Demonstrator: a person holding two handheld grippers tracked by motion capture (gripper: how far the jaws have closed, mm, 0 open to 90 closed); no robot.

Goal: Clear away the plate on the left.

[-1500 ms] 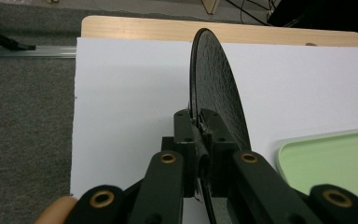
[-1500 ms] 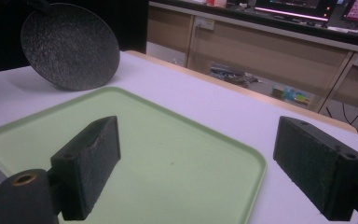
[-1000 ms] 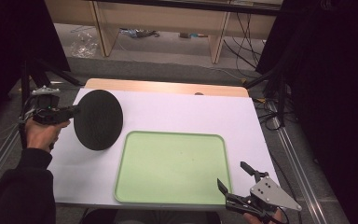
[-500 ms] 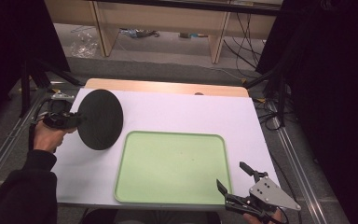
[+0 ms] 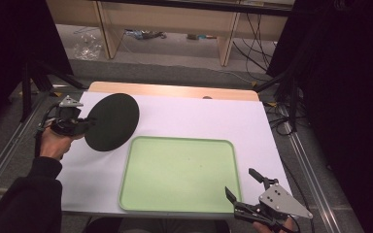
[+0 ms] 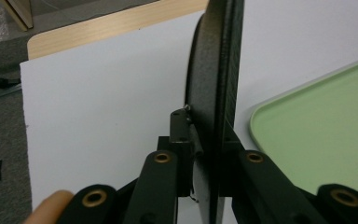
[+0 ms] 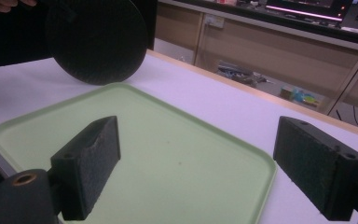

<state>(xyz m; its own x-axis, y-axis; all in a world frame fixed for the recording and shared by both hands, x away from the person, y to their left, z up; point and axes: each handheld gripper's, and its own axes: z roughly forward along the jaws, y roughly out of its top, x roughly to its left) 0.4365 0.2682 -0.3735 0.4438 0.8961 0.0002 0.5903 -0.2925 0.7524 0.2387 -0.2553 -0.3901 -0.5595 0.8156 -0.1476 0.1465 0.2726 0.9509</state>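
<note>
Black disc (image 5: 111, 121) is clamped edgewise in left hand-held gripper (image 5: 80, 124).

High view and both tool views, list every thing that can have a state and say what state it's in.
Black plate: clamped at its rim, held on edge, lifted off the table.
Green tray: flat on the table, empty.
Left tool: shut on the black plate.
Right tool: open, empty, at the tray's near right corner.
</note>
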